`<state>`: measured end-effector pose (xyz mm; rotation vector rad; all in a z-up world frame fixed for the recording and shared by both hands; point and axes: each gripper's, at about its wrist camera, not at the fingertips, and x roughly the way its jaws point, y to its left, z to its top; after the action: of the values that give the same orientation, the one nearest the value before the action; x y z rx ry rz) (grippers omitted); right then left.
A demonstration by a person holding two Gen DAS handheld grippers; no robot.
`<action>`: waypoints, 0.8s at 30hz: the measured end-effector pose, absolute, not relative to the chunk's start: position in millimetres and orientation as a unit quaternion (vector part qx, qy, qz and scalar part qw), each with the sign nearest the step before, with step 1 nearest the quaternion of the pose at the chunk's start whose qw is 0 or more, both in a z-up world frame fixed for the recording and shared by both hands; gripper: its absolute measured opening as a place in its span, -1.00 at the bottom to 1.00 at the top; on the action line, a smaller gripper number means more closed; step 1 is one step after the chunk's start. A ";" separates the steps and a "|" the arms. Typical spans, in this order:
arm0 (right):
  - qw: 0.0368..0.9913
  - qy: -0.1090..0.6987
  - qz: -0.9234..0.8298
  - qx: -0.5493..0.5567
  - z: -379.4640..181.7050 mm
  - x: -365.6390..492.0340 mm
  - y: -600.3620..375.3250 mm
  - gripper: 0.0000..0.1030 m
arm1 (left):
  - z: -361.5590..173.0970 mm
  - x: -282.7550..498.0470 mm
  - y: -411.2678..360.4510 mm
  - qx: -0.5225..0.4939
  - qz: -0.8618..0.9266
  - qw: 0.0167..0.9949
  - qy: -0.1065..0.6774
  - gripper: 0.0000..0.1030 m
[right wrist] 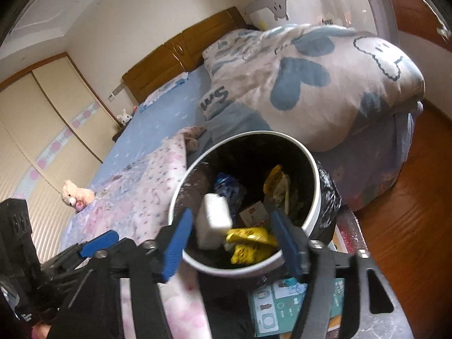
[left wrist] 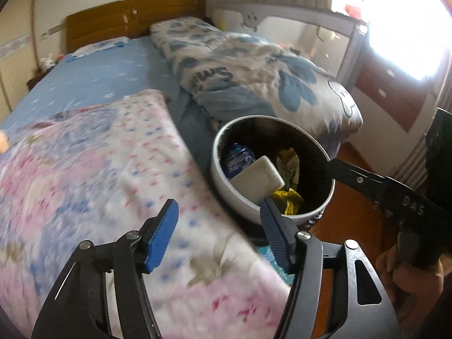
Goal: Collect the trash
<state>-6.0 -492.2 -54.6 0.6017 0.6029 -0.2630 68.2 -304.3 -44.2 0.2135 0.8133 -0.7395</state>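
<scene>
A round white bin with a black liner stands against the bed's side. Inside it lie a blue wrapper, yellow wrappers and a small red-and-white carton. A white block sits tilted in the bin's mouth, on top of the rest and touching neither pad. My right gripper hangs open just above the bin's near rim. My left gripper is open too, with nothing in it, over the pink blanket beside the bin; its right finger overlaps the rim.
The bed carries a pink flowered blanket, a blue sheet and a bunched white-and-blue duvet. A plush toy lies on the blanket's far edge. A teal box sits under the bin. Wooden floor runs to the right.
</scene>
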 end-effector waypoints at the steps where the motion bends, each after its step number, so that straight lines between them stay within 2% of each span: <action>1: 0.905 0.286 -0.125 0.289 -51.5 -9.7 -485.9 0.43 | -41.9 63.1 -293.6 0.093 -0.345 0.852 0.382 0.26; 4: 0.914 0.264 -0.120 0.283 -42.7 -23.4 -464.7 0.56 | -37.2 53.1 -266.4 0.074 -0.325 0.867 0.372 0.45; 7: 0.923 0.241 -0.121 0.273 -37.0 -37.5 -445.3 0.77 | -35.2 43.2 -239.7 0.062 -0.299 0.881 0.362 0.50; 16: 0.955 0.202 -0.088 0.199 -6.5 -52.9 -397.8 0.79 | -4.1 14.3 -179.0 0.048 -0.231 0.927 0.292 0.61; 18: 0.964 0.183 -0.082 0.175 9.2 -58.2 -388.7 0.79 | 12.2 1.7 -171.1 0.046 -0.216 0.940 0.260 0.85; 20: 0.975 0.152 -0.078 0.142 31.0 -67.8 -377.2 0.92 | 25.8 -10.9 -164.9 0.044 -0.203 0.951 0.230 1.00; 21: 0.978 0.139 -0.078 0.131 36.9 -71.8 -372.9 1.00 | 31.6 -17.3 -162.0 0.045 -0.193 0.957 0.212 1.00; 24: 0.988 0.107 -0.069 0.088 51.6 -85.0 -355.9 1.00 | 39.7 -33.3 -155.9 0.059 -0.162 0.970 0.174 1.00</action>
<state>-85.0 -355.9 51.6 0.1758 0.2147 -0.1390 -33.3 -155.9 39.7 0.1200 0.3511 -0.3265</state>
